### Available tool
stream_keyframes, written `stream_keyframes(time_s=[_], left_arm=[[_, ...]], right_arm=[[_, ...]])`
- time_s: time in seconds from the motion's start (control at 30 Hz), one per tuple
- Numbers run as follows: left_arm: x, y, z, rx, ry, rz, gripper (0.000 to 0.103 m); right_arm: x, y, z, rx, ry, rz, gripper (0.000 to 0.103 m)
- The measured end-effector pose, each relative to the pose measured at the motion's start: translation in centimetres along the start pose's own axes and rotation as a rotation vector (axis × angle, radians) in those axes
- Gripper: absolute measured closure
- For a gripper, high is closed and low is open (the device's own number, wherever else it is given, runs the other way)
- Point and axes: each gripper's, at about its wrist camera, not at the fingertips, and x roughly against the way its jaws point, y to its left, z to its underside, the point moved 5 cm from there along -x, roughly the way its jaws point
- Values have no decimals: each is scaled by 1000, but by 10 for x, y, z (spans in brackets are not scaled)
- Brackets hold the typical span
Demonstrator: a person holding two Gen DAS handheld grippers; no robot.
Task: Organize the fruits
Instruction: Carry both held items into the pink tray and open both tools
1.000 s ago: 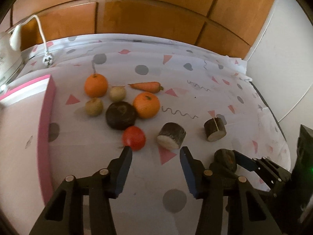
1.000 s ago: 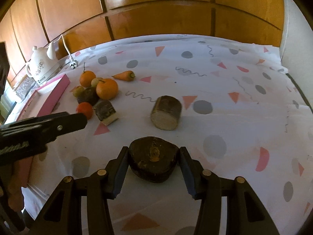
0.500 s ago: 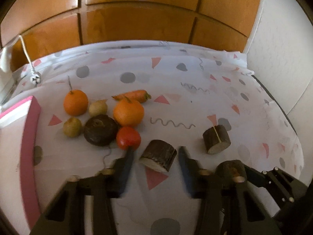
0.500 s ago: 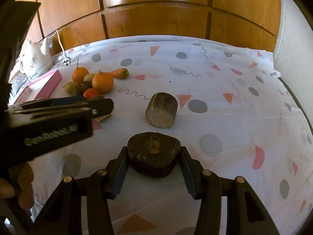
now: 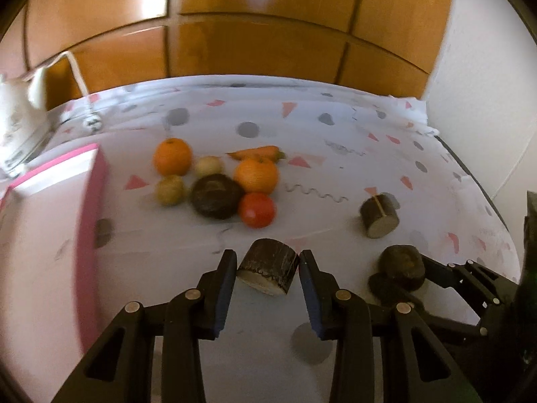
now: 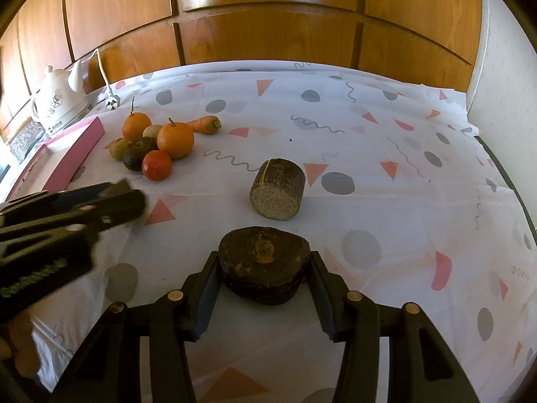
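Note:
A small bark-covered log piece (image 5: 268, 268) lies on its side between the blue-padded fingers of my left gripper (image 5: 266, 258), which is shut on it. My right gripper (image 6: 263, 258) is shut on a dark round wooden slab (image 6: 263, 265) just above the cloth. In the left wrist view that slab (image 5: 401, 267) shows low on the right. The fruit pile sits farther back on the left: two oranges (image 5: 173, 156) (image 5: 256, 174), a tomato (image 5: 256, 210), a dark round fruit (image 5: 214, 194), two small yellowish fruits (image 5: 169, 189) and a carrot (image 5: 256, 152). A second log piece (image 6: 278, 189) lies alone ahead of the right gripper.
A pink-edged box (image 5: 92, 201) stands at the left of the patterned tablecloth (image 6: 369, 154). Behind the box is a white kettle (image 6: 58, 104) with a cord and plug (image 6: 112, 102). Wooden panels close the back and a white wall the right. My left gripper (image 6: 131, 203) crosses the right wrist view.
My left gripper moved forward around the small log piece and its jaws closed on it. The right gripper kept its hold on the dark slab and stayed in place.

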Motion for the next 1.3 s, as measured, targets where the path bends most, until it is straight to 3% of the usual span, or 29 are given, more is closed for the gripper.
stream_keyframes(time_s=[0.23,0.53,0.93,1.3], left_arm=[[28,34,2,76,-29,-45,64],[63,62,3,105,-96,-105,64],[86,119,18,197,-116,-208,64],[111,198,46,331,-117,-348,63]], right_arm=[[2,9,1,13,6,14,53],[5,34,2,45,23,-25,53],[22,83,-20,83,7,-173,53],[29,170,-52,200,-3,-365,53]])
